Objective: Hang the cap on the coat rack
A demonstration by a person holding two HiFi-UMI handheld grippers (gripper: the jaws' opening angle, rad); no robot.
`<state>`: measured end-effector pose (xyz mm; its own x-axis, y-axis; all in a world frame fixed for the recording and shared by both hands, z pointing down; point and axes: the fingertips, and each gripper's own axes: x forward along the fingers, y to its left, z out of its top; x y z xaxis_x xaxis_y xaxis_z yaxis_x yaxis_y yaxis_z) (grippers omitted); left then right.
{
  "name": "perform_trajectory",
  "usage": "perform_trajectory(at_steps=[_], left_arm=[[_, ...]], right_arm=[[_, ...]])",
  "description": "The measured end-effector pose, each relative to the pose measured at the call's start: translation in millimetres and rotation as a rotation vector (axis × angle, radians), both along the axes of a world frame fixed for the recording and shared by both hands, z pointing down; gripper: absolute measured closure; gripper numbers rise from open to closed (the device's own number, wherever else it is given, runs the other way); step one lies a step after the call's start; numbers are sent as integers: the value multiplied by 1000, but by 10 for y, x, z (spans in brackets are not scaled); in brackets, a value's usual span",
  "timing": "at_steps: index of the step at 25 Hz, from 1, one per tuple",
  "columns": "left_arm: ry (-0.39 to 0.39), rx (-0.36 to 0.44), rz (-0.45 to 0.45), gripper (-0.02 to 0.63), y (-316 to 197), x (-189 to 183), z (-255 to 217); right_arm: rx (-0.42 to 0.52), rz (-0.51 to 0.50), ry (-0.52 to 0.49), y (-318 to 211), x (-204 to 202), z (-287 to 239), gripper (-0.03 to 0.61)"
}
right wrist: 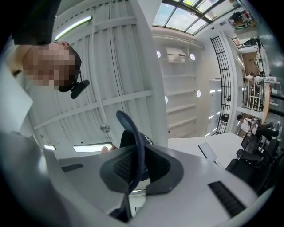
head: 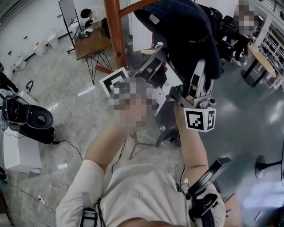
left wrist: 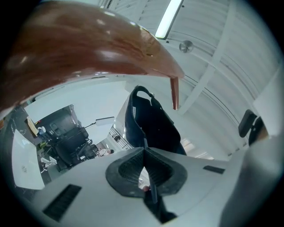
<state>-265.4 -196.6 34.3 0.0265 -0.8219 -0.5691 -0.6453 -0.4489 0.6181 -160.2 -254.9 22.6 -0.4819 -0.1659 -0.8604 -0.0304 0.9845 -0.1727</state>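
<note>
A dark navy cap (head: 186, 35) is held up beside the reddish-brown coat rack pole (head: 116, 33). My left gripper (head: 159, 57) is shut on the cap's left edge, close to the pole. My right gripper (head: 200, 67) is shut on its lower right side. In the left gripper view the cap (left wrist: 151, 124) rises from the closed left gripper (left wrist: 144, 153), and a brown rack arm (left wrist: 88, 48) with a downward peg tip (left wrist: 174, 93) curves just above it. In the right gripper view the cap's curved rim (right wrist: 133, 133) is pinched in the right gripper (right wrist: 133, 164).
A second rack arm (head: 137, 6) slants up from the pole. Below lie a grey floor, a wooden table (head: 91, 44), a whiteboard (head: 67, 11), black equipment (head: 31, 119) at the left, and desks with a person (head: 244, 26) at the far right.
</note>
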Motion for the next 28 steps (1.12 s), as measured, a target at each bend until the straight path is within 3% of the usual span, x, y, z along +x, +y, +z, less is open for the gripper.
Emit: perform_trajectory(at_steps=[14,28], left_arm=[[-91,84,40,606,130,116,-662],[-114,105,28,606,330,221,-402]], right_arm=[[78,25,-103,175,133,-572,539],[192,80,-119,457,314,-285,538]])
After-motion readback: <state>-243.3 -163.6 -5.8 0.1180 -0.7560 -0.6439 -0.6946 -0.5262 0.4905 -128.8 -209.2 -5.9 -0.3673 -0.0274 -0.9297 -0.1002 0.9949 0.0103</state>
